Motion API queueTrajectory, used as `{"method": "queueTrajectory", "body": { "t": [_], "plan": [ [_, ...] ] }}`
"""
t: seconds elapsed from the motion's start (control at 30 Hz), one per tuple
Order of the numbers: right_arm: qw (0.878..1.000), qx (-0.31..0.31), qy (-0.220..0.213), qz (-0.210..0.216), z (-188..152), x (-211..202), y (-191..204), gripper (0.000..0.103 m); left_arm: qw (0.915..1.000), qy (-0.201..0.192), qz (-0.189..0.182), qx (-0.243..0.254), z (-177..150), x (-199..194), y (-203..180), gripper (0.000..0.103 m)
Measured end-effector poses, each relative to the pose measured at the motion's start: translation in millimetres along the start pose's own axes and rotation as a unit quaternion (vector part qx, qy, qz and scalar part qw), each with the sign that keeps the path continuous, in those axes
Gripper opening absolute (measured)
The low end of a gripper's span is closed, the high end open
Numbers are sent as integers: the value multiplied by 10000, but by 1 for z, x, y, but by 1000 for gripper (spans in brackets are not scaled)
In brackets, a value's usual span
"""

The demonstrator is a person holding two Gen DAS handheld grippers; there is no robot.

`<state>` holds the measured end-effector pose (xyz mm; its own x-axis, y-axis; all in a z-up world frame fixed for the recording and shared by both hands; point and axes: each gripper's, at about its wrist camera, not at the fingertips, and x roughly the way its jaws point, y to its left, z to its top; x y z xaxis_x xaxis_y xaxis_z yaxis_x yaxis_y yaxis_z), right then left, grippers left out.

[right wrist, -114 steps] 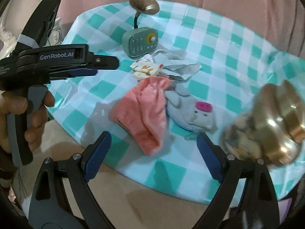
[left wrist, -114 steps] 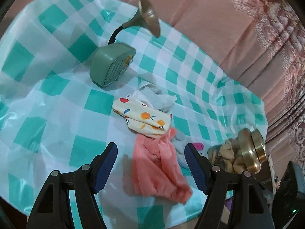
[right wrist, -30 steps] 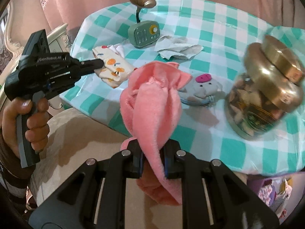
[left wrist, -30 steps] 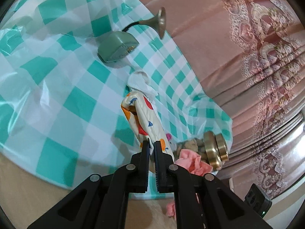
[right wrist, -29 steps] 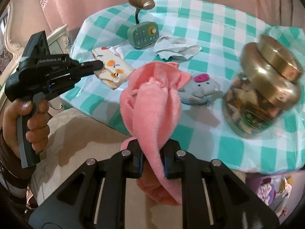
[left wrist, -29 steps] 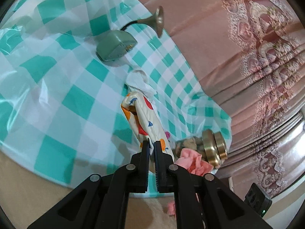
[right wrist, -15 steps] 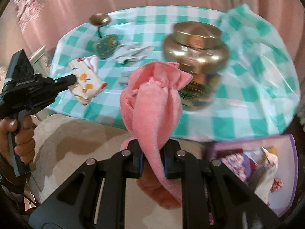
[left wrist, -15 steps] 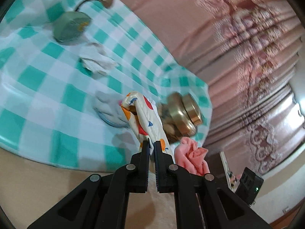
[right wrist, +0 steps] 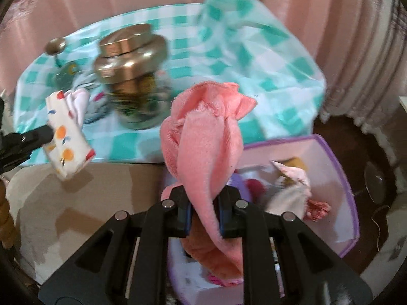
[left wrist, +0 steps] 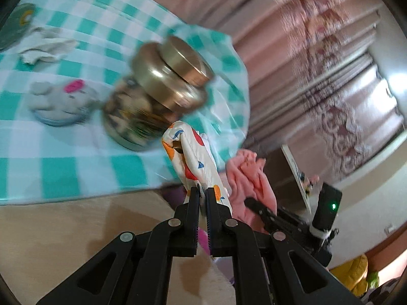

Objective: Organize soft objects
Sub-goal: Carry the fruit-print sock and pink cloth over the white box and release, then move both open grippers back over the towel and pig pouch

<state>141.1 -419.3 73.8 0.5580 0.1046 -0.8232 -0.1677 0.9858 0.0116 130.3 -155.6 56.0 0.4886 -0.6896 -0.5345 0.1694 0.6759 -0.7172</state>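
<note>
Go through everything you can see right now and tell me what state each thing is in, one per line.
Left gripper: shut on the fruit-print cloth, held off the table.
Right gripper: shut on the pink towel, above the bin.
Bin: open, cloths already inside.
Jar: lid on, upright on the table.
Grey plush: lying on the table.
Grey cloth: crumpled on the table.

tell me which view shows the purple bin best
The right wrist view: the purple bin shows its rim, walls and the cloth inside, beside the pink towel. The left wrist view shows only a purple sliver near its hand-held gripper.
</note>
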Motion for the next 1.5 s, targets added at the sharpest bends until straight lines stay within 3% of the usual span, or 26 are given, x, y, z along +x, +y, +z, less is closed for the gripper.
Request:
{"method": "queueTrajectory", "body": {
  "t": [0.5, 0.6, 0.67, 0.7, 0.77, 0.93, 1.07, 1.17, 1.3, 1.5],
  "plan": [
    [9963, 489, 61, -703, -15, -3, -63, 20, 9935, 930, -262, 603, -24, 74, -65, 5],
    [9953, 535, 60, -805, -14, -3, -70, 22, 9905, 1167, -216, 695, -28, 83, -68, 13],
    [9944, 575, 64, -883, -14, -2, -76, 25, 9882, 1321, -88, 764, -30, 89, -70, 32],
    [9941, 587, 70, -908, -14, -2, -77, 28, 9880, 1339, -111, 755, -31, 90, -70, 35],
    [9933, 644, 102, -959, -14, -1, -81, 44, 9886, 1298, -89, 756, -32, 88, -70, 39],
    [9938, 659, 85, -890, -13, -1, -80, 53, 9906, 1099, 98, 809, -29, 78, -65, 41],
    [9948, 628, 85, -802, -12, -2, -73, 56, 9872, 547, 471, 1420, -30, 58, -70, 56],
    [9959, 582, 68, -696, -12, -3, -68, 57, 9818, 231, 686, 1757, -31, 44, -71, 57],
    [9972, 469, 57, -575, -11, -4, -54, 58, 9800, 86, 936, 1753, -26, 28, -58, 57],
    [9998, 196, 20, -30, -9, -6, -22, 58, 9749, -205, 1394, 1724, -20, -5, -29, 57]
  ]
}}
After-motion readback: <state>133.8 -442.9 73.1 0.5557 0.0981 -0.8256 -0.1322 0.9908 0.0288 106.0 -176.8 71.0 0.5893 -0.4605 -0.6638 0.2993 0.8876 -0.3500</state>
